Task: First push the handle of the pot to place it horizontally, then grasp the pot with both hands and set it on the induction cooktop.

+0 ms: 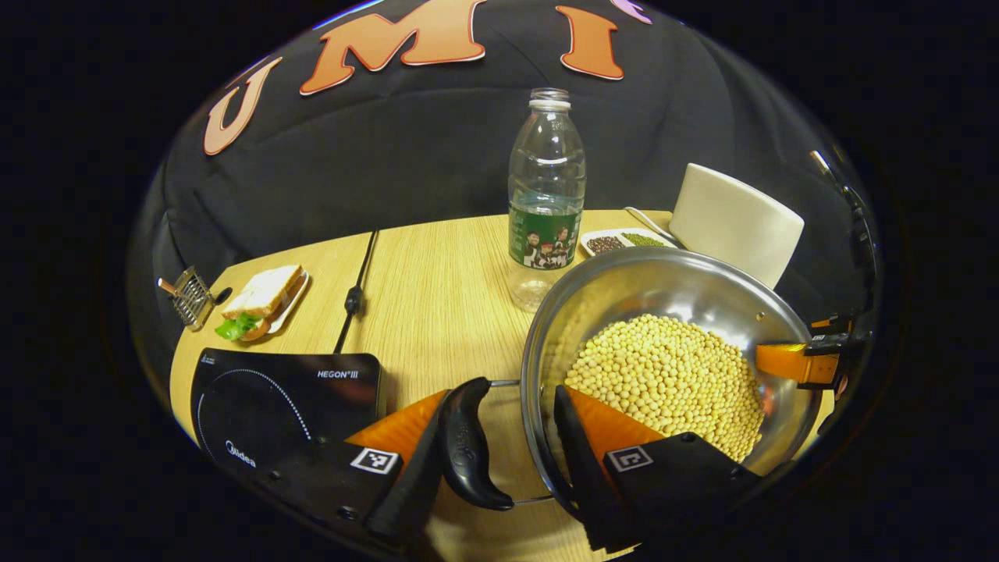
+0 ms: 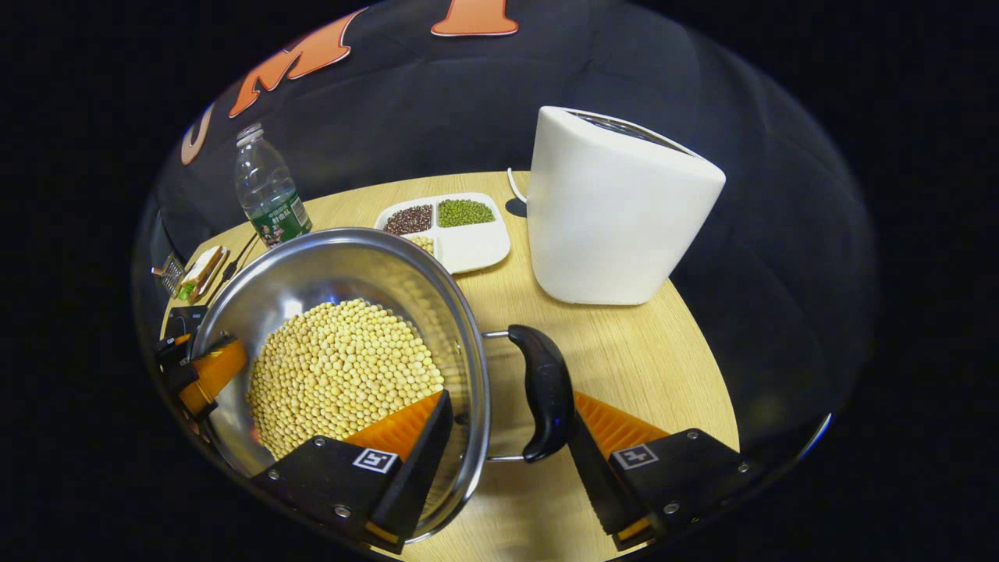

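both claws (image 1: 499,460) (image 2: 499,449) straddle smooth curved handles – round steel pot (image 1: 624,285) heaped with beans.

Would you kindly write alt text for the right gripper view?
The gripper straddles the rim and black side handle of a steel pot filled with soybeans. A white appliance, bean tray and bottle stand on the wooden table.

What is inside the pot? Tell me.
The pot holds a heap of pale yellow beans that covers most of its floor. One finger of each gripper reaches inside over the rim. The beans hide the floor beneath them.
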Tool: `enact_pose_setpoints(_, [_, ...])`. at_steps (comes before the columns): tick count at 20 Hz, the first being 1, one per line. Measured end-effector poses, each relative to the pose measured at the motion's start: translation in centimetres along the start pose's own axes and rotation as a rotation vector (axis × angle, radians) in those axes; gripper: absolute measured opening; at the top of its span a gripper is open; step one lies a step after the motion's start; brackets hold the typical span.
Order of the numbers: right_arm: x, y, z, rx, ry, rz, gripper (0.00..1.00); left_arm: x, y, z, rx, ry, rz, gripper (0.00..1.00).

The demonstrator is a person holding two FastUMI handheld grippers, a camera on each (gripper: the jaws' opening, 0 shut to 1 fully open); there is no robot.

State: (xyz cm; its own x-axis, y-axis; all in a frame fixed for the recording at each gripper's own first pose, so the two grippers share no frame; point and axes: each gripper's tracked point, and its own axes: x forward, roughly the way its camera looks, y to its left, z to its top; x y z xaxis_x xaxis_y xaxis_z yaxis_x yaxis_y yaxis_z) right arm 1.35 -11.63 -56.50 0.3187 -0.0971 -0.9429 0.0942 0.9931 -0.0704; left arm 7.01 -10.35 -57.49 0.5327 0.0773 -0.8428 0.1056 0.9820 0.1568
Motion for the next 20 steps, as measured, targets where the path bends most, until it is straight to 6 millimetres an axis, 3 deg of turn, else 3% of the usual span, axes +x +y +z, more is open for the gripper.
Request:
enact_pose_setpoints(4, [-0.2,-0.3,0.1,-0.01,-0.001,-0.025,0.75,0.3,0.2,0.2,-0.016,-0.013,0.014,0.75])
enact_pose_setpoints(5, [-0.3,-0.2,0.0,0.005,0.001,-0.024,0.77,0.4,0.2,0.3,-0.023,-0.02,0.016,0.8])
enact_pose_setpoints(6, [-0.4,-0.3,0.0,0.016,0.005,-0.023,0.76,0.3,0.2,0.4,-0.027,-0.023,0.018,0.75])
enact_pose_setpoints(9, [-0.9,-0.4,-0.5,0.066,0.021,-0.036,0.65,0.6,0.0,0.6,-0.016,-0.029,0.007,0.73])
enact_pose_setpoints(10, [-1.1,-0.4,-0.5,0.084,0.022,-0.035,0.67,0.6,0.1,0.6,-0.021,-0.024,0.005,0.73])
enact_pose_setpoints(14, [-3.4,0.3,-0.2,0.094,-0.007,-0.03,0.63,-1.2,1.0,1.5,-0.03,-0.051,0.014,0.71])
enact_pose_setpoints(19, [-7.5,1.9,1.8,0.086,-0.078,-0.025,0.63,-5.1,3.1,3.8,-0.054,-0.103,0.023,0.71])
enact_pose_setpoints(20, [-8.4,2.3,2.0,0.085,-0.085,-0.021,0.58,-5.9,3.5,4.1,-0.053,-0.112,0.026,0.71])
